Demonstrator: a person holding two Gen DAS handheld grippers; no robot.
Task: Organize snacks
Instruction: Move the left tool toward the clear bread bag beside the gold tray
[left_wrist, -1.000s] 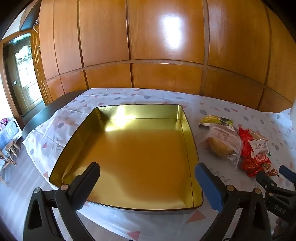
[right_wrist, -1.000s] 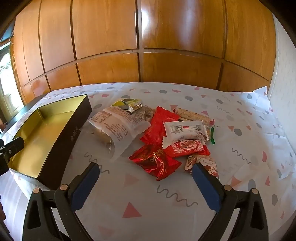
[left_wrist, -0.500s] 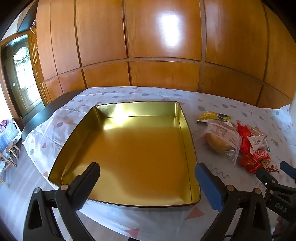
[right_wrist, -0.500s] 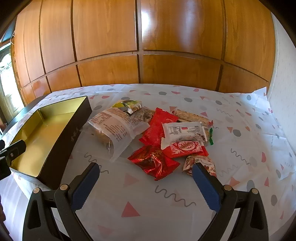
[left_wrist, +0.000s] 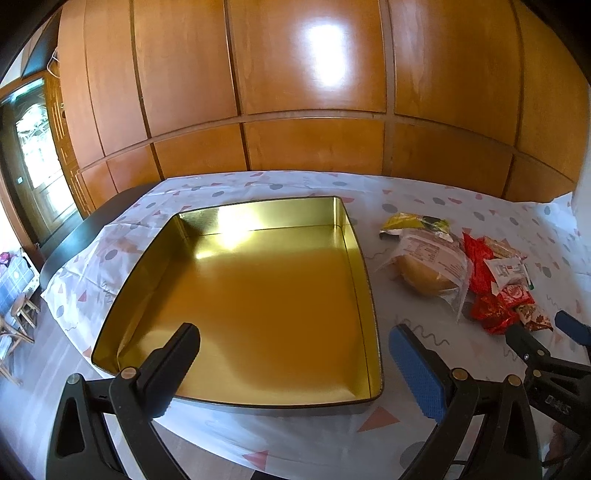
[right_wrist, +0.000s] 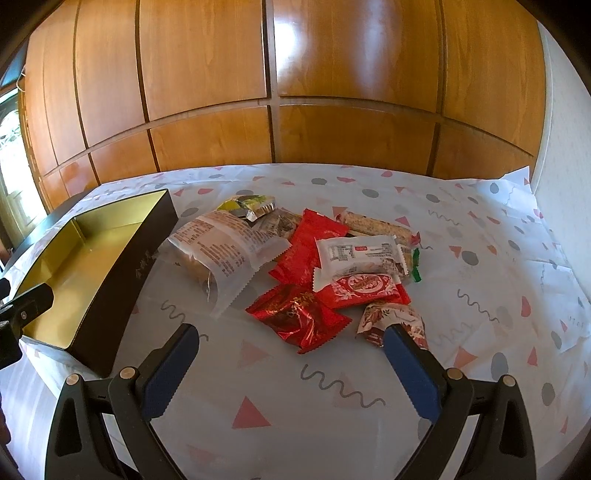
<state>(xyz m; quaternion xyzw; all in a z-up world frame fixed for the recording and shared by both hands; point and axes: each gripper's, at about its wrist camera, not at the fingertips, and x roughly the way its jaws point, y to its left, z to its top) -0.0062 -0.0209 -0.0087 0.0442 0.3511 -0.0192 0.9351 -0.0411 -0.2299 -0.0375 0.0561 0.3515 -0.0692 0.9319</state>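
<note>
An empty gold-lined tin box (left_wrist: 354, 254) (right_wrist: 110, 258) with dark outer walls lies on the patterned tablecloth. My left gripper (left_wrist: 291, 354) hovers open over its near edge, holding nothing. Right of the box lies a heap of snacks: a clear bag with a round bun (right_wrist: 218, 251) (left_wrist: 428, 266), a yellow-green packet (right_wrist: 247, 205), red wrappers (right_wrist: 299, 317), a white packet (right_wrist: 354, 254), a long bar (right_wrist: 376, 229) and a small patterned candy (right_wrist: 395, 317). My right gripper (right_wrist: 288, 354) stands open just in front of the heap, its right finger (right_wrist: 406, 362) near the patterned candy.
Wooden wall panels (right_wrist: 273, 85) close off the back of the table. The cloth (right_wrist: 480, 258) runs bare to the right of the snacks up to a white wall. A door (left_wrist: 33, 155) and floor lie left of the table. The right gripper's fingers (left_wrist: 517, 336) show in the left wrist view.
Both grippers have drawn back and risen slightly, so box and snacks sit a little farther off. Both stay open; nothing on the table has moved.
</note>
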